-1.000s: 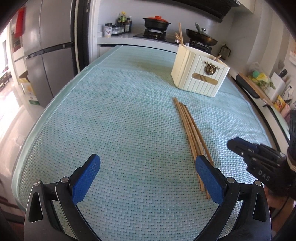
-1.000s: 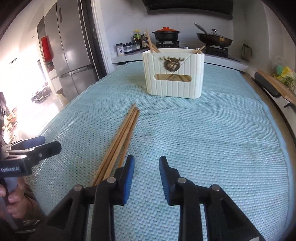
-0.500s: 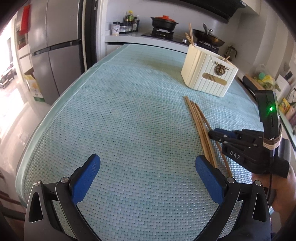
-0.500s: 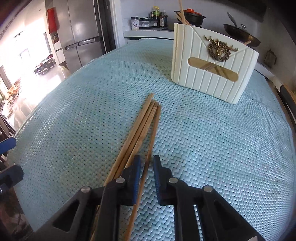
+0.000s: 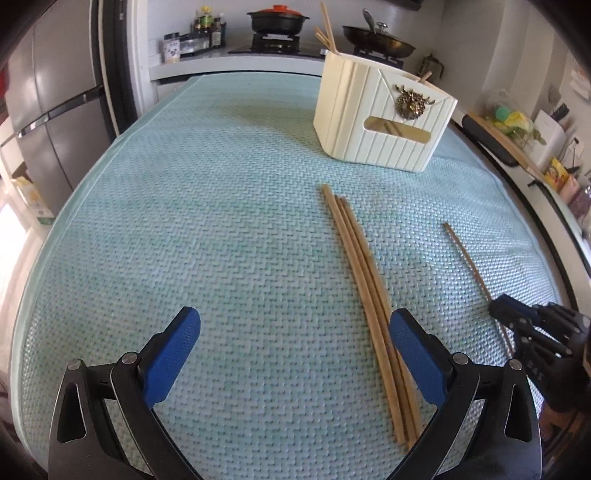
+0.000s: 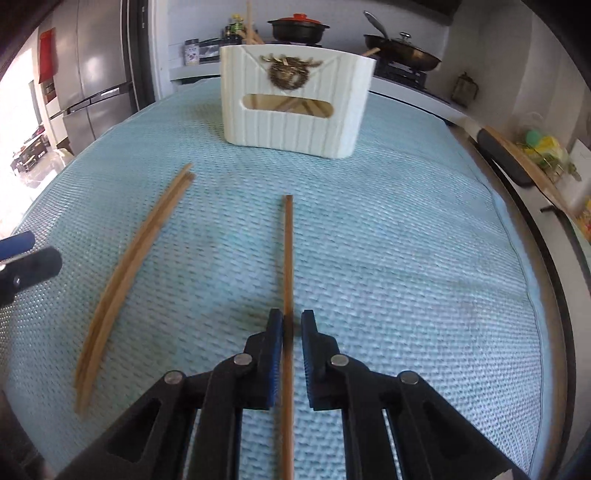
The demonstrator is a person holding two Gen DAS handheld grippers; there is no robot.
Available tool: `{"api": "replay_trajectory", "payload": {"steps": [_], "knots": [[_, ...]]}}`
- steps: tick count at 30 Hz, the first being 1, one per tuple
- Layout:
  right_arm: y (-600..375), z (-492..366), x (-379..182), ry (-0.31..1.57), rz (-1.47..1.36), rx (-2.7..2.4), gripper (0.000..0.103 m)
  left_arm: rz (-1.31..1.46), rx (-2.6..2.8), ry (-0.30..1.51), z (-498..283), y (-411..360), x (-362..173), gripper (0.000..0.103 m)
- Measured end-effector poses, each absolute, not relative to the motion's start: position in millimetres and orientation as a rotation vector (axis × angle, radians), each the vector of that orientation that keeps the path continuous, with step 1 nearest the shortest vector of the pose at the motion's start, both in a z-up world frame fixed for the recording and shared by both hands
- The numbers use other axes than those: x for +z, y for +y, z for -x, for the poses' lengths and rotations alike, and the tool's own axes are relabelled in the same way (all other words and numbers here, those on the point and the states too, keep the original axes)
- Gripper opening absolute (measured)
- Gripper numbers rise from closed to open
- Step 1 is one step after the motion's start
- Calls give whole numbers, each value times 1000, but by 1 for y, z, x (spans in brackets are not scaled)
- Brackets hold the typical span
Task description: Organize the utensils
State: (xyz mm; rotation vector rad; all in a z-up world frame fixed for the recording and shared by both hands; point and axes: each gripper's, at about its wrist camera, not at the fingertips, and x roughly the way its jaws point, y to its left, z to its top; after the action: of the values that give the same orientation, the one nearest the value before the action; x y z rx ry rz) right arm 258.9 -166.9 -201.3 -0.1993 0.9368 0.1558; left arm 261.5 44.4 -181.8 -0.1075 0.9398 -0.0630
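Observation:
Three wooden chopsticks [image 5: 364, 273] lie bunched on the teal mat [image 5: 221, 221]; they also show in the right wrist view [image 6: 133, 254]. My right gripper [image 6: 291, 325] is shut on a single chopstick [image 6: 288, 251], which points toward the cream utensil holder [image 6: 295, 107]. The same chopstick [image 5: 467, 258] and the right gripper [image 5: 495, 312] show at the right of the left wrist view. The holder [image 5: 380, 122] stands at the far end with chopsticks in it. My left gripper [image 5: 293, 343] is open and empty, its right finger over the bundle's near end.
Behind the table is a counter with a red-lidded pot [image 5: 279, 20], a wok [image 5: 378, 40] and jars [image 5: 192, 37]. A fridge [image 5: 48, 110] stands at the left. A shelf with clutter [image 5: 517, 125] runs along the right edge.
My right gripper closed on one chopstick and pulled it to the right, away from the bundle. The left gripper stayed open and shifted slightly.

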Motion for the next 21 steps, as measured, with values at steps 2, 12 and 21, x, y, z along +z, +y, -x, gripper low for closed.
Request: {"api": "replay_trajectory", "payload": {"steps": [2,12,21], "knots": [[-184,-249,-198,926,173,131,15,67,-58,948,-270,36,-187,102],[-228,-218,-174,856,82,67,28,1,43,999,-285,36,-208,102],[-231,-225,-174,864,37,102,28,-20,9,1019,-306,42,-205,102]]}}
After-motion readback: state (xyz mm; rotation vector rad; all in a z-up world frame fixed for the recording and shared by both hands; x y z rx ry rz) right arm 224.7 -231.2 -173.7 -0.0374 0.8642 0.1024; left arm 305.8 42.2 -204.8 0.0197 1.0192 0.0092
